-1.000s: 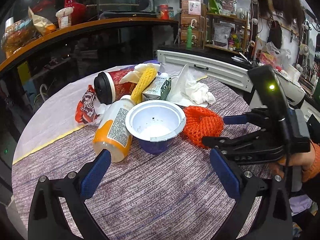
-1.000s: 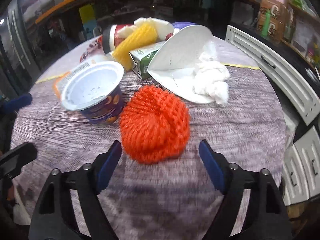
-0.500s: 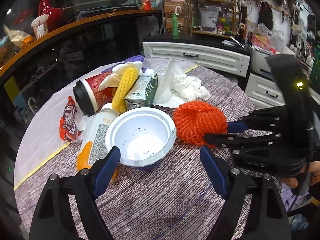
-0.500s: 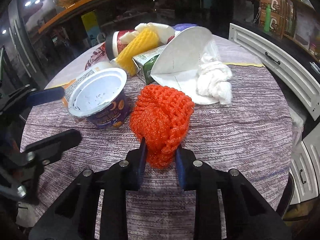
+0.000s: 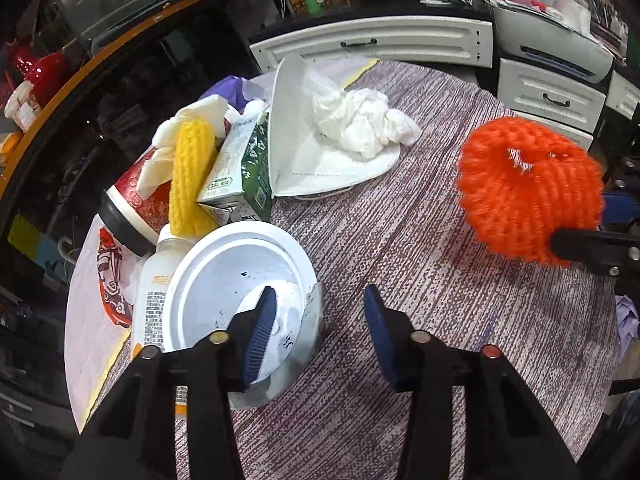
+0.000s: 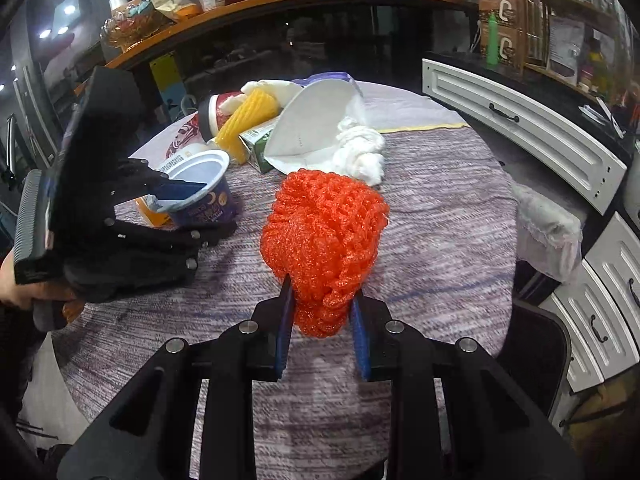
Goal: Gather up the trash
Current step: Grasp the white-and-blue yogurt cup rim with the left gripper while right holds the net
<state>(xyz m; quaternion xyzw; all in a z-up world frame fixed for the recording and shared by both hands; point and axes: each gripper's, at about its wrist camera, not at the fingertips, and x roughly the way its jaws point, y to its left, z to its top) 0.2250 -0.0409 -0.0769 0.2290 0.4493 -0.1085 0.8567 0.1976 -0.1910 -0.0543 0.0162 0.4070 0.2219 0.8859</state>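
A white yogurt cup [image 5: 216,280] with a purple outside [image 6: 212,208] stands on the round purple-grey table [image 5: 400,248]. My left gripper [image 5: 318,296] straddles its rim. One blue pad is inside the cup and the other is outside, a little off the wall. Its jaws are closing with the cup wall between them. My right gripper [image 6: 321,292] is shut on an orange foam net [image 6: 324,232], which hangs above the table. In the left wrist view the orange net [image 5: 528,192] is at the right.
Behind the cup lies a pile: a pale bottle [image 5: 156,312], a red paper cup [image 5: 136,204], a yellow foam net [image 5: 190,184], a green carton [image 5: 244,176], a white mask [image 5: 320,172] and crumpled tissue [image 5: 360,120]. White drawers [image 5: 380,40] stand past the table.
My right gripper shut on the orange net and lifted it off the table. My left gripper moved forward onto the cup, one finger going inside, and its jaws narrowed.
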